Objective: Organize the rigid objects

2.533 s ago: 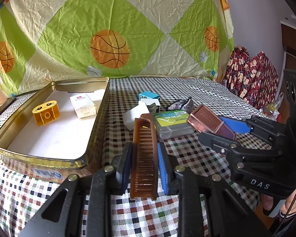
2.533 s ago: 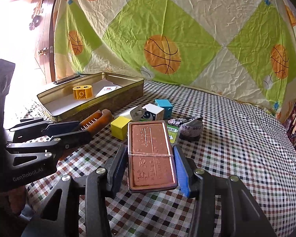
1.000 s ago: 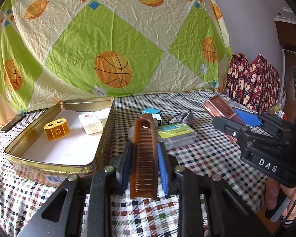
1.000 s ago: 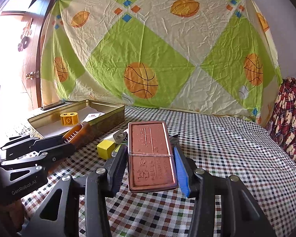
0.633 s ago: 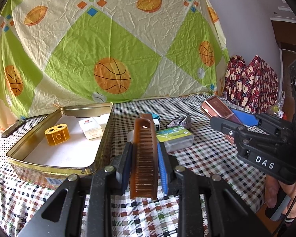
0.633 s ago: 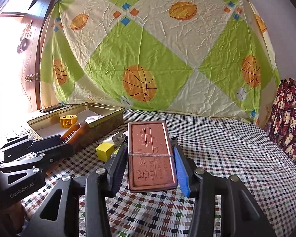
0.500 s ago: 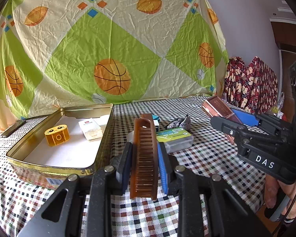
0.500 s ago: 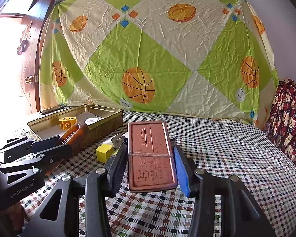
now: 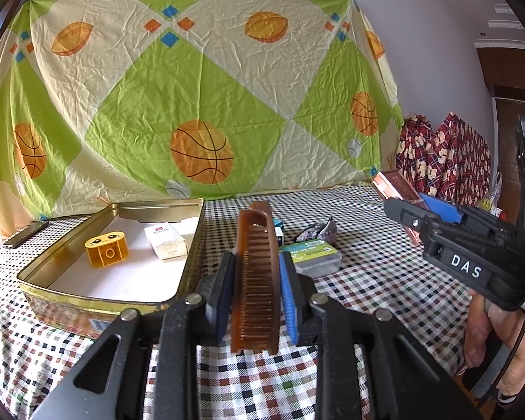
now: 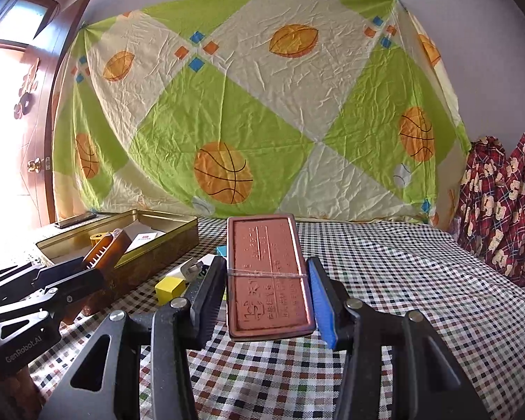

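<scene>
Left wrist view, your holdings: the left gripper [image 9: 256, 287] has its jaws closed tight on a brown comb [image 9: 255, 273], gripped on edge with the teeth facing up and the long axis running away from you, above the checked cloth of the desk [image 9: 385, 280]. Just to the left of it sits the open gold tin [image 9: 98, 301]; inside, on its white floor, lie a yellow block [image 9: 105, 249] and a small white packet [image 9: 165, 242], apart from each other. Beyond the comb on the desk: a clear lidded box with a green label [image 9: 313, 253] and a crumpled dark wrapper [image 9: 318, 232].

Right wrist view, your holdings: the right gripper [image 10: 267, 288] has its jaws part-way open and pressed against both long sides of a flat copper-coloured tin [image 10: 267, 273], embossed face up, a thin band round its middle. It is held clear of the desk, to the right of the gold tin. A yellow cube [image 10: 169, 288] rests on the cloth to the left of these jaws, with a white piece [image 10: 189, 267] just behind it.

Backdrop: a green and cream sheet printed with basketballs [image 10: 255, 112].
</scene>
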`<action>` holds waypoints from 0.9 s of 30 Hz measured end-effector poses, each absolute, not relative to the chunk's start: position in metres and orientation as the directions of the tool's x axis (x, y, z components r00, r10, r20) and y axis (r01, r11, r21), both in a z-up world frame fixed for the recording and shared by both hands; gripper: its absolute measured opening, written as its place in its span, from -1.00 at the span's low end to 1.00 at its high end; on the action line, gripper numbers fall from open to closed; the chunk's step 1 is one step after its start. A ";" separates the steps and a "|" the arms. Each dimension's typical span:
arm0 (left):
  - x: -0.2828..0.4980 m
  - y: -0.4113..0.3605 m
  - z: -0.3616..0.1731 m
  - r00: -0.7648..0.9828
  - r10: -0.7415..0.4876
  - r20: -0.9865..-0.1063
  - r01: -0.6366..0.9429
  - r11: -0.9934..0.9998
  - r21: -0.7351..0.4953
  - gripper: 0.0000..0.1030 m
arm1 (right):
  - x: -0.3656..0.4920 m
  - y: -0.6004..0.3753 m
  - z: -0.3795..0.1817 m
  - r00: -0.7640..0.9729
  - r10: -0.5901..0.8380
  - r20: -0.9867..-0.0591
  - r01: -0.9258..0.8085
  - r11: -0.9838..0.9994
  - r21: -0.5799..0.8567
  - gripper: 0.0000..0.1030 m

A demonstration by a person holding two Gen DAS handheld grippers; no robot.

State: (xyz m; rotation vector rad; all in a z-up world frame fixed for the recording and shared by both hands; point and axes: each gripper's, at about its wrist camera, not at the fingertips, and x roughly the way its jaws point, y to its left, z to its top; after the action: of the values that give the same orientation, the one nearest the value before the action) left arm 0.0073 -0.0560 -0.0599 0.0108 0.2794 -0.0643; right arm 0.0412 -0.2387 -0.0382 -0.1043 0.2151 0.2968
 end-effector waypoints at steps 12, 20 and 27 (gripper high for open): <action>-0.001 -0.041 -0.059 0.970 -0.017 -0.242 0.021 1.000 0.012 -0.54 | 0.041 -0.238 -0.036 0.945 0.255 -0.203 -0.267 0.963 -0.036 -0.05; -0.005 -0.026 -0.057 0.973 0.008 -0.230 -0.008 1.000 0.000 -0.54 | 0.038 -0.223 -0.038 0.935 0.282 -0.215 -0.297 0.954 -0.037 -0.05; -0.009 -0.013 -0.057 0.974 0.035 -0.224 -0.038 0.999 -0.009 -0.54 | 0.035 -0.204 -0.039 0.923 0.314 -0.224 -0.332 0.942 -0.048 -0.05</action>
State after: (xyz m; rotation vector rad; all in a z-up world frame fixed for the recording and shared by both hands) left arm -0.0090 -0.0129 -0.0565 -0.0134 0.2254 0.0368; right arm 0.0346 -0.2037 -0.0395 -0.0858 0.2156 0.3321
